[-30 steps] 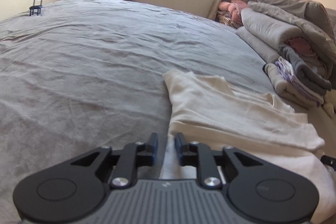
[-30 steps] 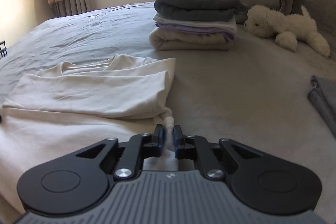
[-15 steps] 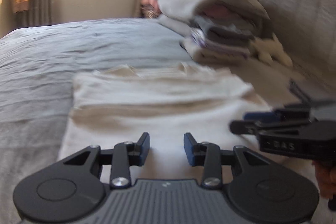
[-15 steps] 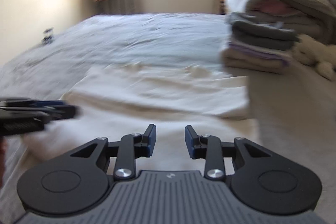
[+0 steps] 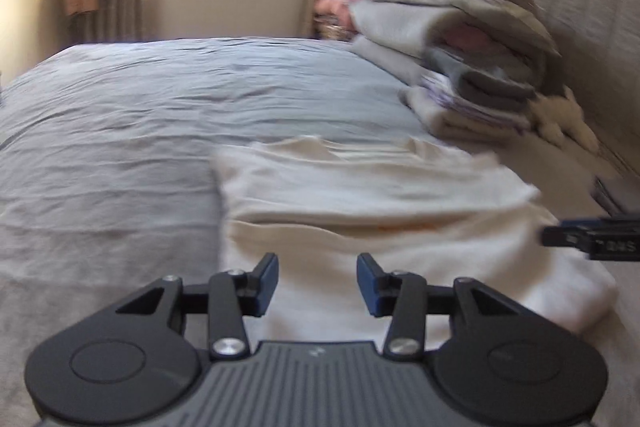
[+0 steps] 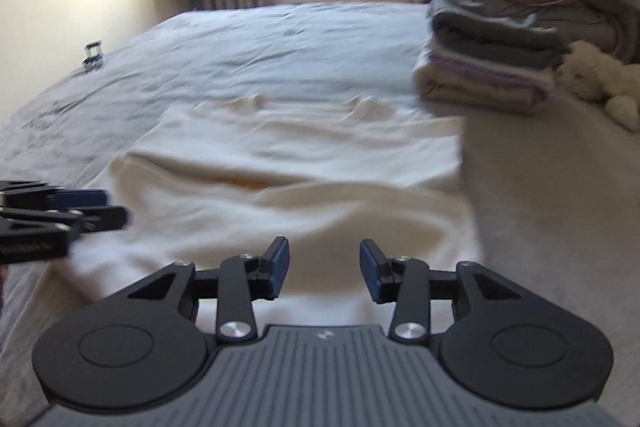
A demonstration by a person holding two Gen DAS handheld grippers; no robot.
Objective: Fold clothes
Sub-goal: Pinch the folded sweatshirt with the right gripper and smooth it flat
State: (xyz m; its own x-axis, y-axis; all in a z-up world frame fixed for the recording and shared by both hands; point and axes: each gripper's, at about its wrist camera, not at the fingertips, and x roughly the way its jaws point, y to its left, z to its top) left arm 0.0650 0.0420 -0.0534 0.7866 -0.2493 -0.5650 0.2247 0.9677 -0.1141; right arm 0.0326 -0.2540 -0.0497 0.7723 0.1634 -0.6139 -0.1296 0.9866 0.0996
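A cream shirt (image 5: 376,187) lies partly folded on a grey bed (image 5: 140,131). The left tool (image 5: 317,281) and right tool (image 6: 324,269) hover above its near edge, both spread wide and empty.

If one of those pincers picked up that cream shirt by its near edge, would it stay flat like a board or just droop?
The partly folded cream cotton shirt would probably droop: it already lies in soft ripples and a folded-over layer on the grey bedspread. It looks thin, so likely light. The open right gripper would probably lift only the pinched edge while the rest drags along behind.
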